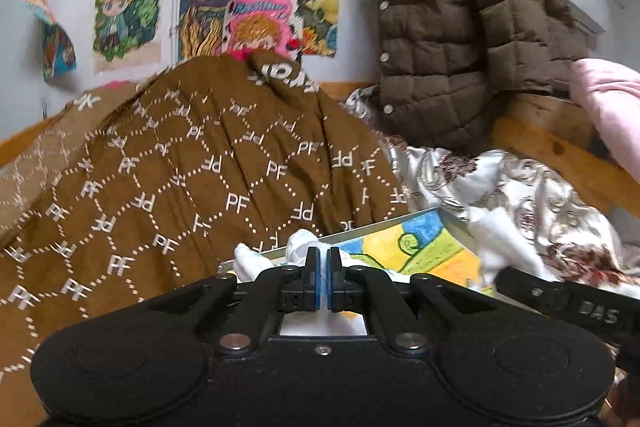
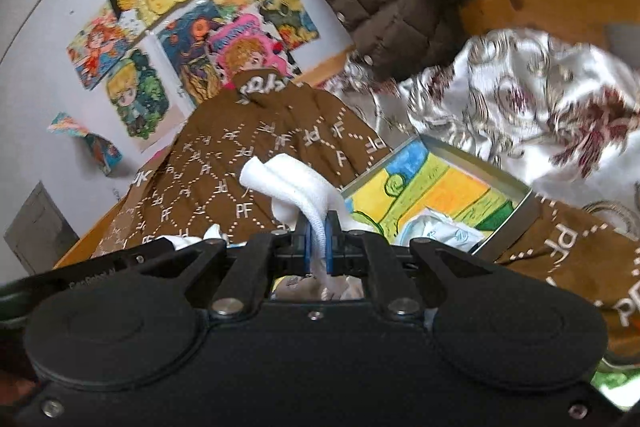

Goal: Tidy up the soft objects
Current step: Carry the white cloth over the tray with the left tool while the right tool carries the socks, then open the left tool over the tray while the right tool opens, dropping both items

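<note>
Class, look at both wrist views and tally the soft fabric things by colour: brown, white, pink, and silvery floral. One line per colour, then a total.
Brown: 2, the PF-patterned cloth and the quilted jacket
White: 1, the white cloth held in the right gripper
Pink: 1, the pink fabric
Silvery floral: 1, the satin sheet
Total: 5

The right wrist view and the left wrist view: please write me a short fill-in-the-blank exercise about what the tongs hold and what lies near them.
1. The right tongs are shut on a soft cloth whose colour is ____.
2. The metal tin beside the cloth has a bright ____ on its inner bottom.
3. The brown fabric bears the repeated letters ____.
4. The quilted jacket hanging at the back is ____ in colour.

Missing words: white; drawing; PF; brown
</note>
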{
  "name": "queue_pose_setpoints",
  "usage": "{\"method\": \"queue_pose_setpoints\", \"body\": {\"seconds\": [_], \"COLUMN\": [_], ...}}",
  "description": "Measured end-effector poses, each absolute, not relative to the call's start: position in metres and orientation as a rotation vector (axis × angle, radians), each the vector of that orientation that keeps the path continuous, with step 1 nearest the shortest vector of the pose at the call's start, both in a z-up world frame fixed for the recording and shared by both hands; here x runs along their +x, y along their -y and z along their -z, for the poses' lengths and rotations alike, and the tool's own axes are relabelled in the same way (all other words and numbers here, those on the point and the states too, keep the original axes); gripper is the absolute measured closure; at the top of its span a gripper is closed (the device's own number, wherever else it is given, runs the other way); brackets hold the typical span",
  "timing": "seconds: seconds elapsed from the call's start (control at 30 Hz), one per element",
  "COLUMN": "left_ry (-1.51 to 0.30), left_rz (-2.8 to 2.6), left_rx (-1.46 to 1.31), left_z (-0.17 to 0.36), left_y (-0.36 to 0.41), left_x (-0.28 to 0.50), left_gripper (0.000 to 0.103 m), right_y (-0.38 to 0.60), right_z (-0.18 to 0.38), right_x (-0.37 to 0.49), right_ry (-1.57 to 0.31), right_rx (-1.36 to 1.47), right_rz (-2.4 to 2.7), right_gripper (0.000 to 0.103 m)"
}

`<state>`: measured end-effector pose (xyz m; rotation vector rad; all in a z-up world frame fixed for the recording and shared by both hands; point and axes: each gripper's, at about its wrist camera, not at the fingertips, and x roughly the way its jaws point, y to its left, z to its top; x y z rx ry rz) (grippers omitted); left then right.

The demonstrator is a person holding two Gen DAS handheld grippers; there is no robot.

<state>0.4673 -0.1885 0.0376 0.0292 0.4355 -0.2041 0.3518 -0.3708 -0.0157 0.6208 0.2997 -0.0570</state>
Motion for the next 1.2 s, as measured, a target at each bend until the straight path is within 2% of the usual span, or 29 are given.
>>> {"method": "queue_pose_setpoints", "body": {"seconds": [0.17,0.33,0.43,0.47,0.57,0.67,0.77,0.83,0.93,0.97,1.03,1.1,1.17,1.2], "left_ry": [-0.485,-0.548,-0.581,-0.585,-0.596,-0.597,-0.595,-0.588,-0.556,-0.549,-0.531,-0.517,-0.501,-0.491], "left_rz": [0.172,0.147,0.145,0.141,0.146,0.139,0.133,0.12,0.097,0.092,0.086,0.075,0.064,0.052], "left_rx": [-0.021,-0.058,-0.091,-0.098,-0.106,-0.118,-0.141,-0.14,-0.154,-0.16,-0.178,-0.184,-0.195,-0.212], "left_z": [-0.016,0.007,0.014,0.015,0.014,0.011,0.006,0.002,-0.007,-0.011,-0.019,-0.027,-0.038,-0.043], "left_y": [0.199,0.201,0.198,0.197,0.195,0.193,0.189,0.188,0.181,0.179,0.172,0.164,0.155,0.15], "left_x": [0.498,0.511,0.514,0.513,0.512,0.508,0.503,0.499,0.489,0.486,0.476,0.465,0.452,0.444], "left_gripper": [0.101,0.101,0.1,0.099,0.095,0.089,0.081,0.063,0.044,0.042,0.031,0.026,0.02,0.013], "right_y": [0.381,0.373,0.371,0.37,0.372,0.373,0.379,0.382,0.386,0.387,0.386,0.383,0.379,0.377], "right_z": [0.028,0.027,0.036,0.039,0.046,0.046,0.044,0.04,0.029,0.024,0.014,0.002,-0.01,-0.016], "right_x": [0.381,0.394,0.407,0.41,0.411,0.409,0.404,0.404,0.394,0.389,0.38,0.371,0.36,0.355], "right_ry": [-0.373,-0.465,-0.515,-0.534,-0.538,-0.522,-0.506,-0.497,-0.475,-0.466,-0.446,-0.427,-0.408,-0.399], "right_rx": [0.6,0.465,0.449,0.45,0.47,0.483,0.485,0.492,0.48,0.474,0.453,0.406,0.366,0.354], "right_rz": [0.074,0.062,0.071,0.067,0.058,0.054,0.057,0.057,0.063,0.064,0.065,0.065,0.074,0.078], "right_gripper": [0.101,0.1,0.097,0.094,0.071,0.064,0.054,0.049,0.037,0.034,0.023,0.009,0.006,0.004]}}
